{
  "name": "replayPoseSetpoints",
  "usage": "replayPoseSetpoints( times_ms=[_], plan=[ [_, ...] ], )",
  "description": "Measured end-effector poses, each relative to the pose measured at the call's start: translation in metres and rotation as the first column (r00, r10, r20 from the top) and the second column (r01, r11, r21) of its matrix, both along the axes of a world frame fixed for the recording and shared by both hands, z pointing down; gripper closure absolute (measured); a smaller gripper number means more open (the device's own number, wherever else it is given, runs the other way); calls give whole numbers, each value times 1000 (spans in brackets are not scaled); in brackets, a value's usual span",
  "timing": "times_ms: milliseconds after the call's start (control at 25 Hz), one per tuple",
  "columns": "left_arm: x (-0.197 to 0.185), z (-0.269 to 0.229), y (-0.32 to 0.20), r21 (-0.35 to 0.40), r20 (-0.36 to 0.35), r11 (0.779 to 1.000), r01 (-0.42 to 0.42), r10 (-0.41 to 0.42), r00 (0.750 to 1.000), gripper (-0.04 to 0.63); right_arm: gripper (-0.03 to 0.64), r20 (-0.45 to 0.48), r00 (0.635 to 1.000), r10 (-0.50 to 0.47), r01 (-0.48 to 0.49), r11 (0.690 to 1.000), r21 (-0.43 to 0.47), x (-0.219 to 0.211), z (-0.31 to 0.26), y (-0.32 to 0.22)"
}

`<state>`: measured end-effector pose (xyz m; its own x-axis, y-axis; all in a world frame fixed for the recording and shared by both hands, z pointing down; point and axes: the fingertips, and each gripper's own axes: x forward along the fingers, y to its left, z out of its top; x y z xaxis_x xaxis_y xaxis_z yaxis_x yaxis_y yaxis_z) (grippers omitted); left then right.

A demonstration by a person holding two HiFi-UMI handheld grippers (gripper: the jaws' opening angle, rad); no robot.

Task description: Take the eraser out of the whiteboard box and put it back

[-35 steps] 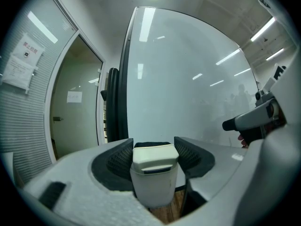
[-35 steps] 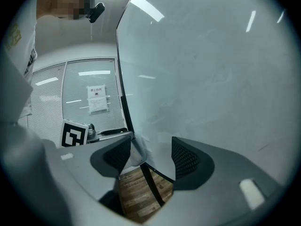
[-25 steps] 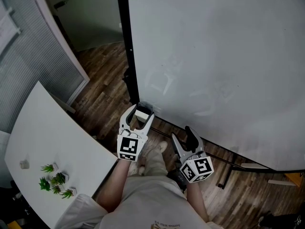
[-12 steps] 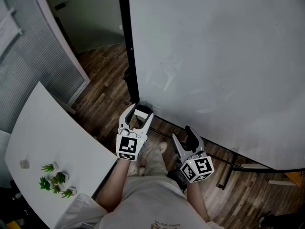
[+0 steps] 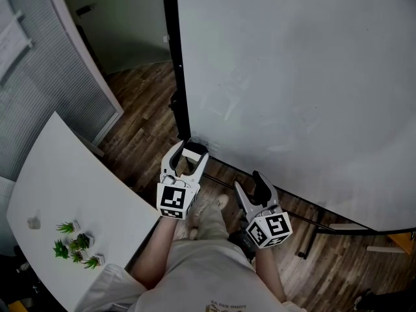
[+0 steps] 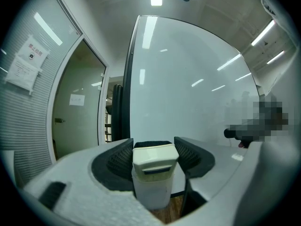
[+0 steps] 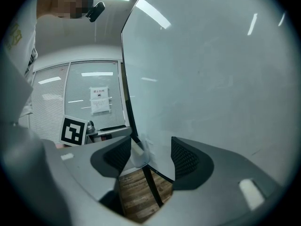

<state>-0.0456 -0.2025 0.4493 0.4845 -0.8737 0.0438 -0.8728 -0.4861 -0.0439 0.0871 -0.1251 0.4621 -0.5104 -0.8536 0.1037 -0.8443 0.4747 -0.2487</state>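
Observation:
A cream eraser (image 6: 155, 160) stands upright in a translucent white box (image 6: 151, 192) at the lower left corner of the whiteboard (image 5: 305, 77). My left gripper (image 6: 154, 147) points level at it, and its ribbed pads sit against both sides of the eraser's top. The head view shows the same grip, with the eraser (image 5: 192, 155) between the left gripper (image 5: 190, 152) jaws. My right gripper (image 5: 248, 182) hangs to the right, just in front of the board's bottom edge, open and empty. Past the right gripper (image 7: 150, 157) jaws, the box (image 7: 139, 155) is seen further off.
A black frame post (image 5: 174, 64) runs up the whiteboard's left edge. A white table (image 5: 65, 194) with small green plants (image 5: 75, 246) stands at the lower left. A glass partition with blinds (image 5: 39, 77) is on the left, above dark wood floor (image 5: 143, 129).

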Motion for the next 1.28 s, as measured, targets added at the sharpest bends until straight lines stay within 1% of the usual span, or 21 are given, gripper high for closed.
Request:
replayPoseSetpoints(
  times_ms=[1000, 1280],
  plan=[
    [-12, -23, 20, 40, -52, 999, 1, 1, 999, 328, 354, 0, 1000, -13, 13, 999, 42, -10, -15, 9],
    [-16, -30, 28, 54, -49, 999, 3, 0, 999, 328, 354, -3, 1000, -11, 11, 999, 53, -13, -19, 15]
  ],
)
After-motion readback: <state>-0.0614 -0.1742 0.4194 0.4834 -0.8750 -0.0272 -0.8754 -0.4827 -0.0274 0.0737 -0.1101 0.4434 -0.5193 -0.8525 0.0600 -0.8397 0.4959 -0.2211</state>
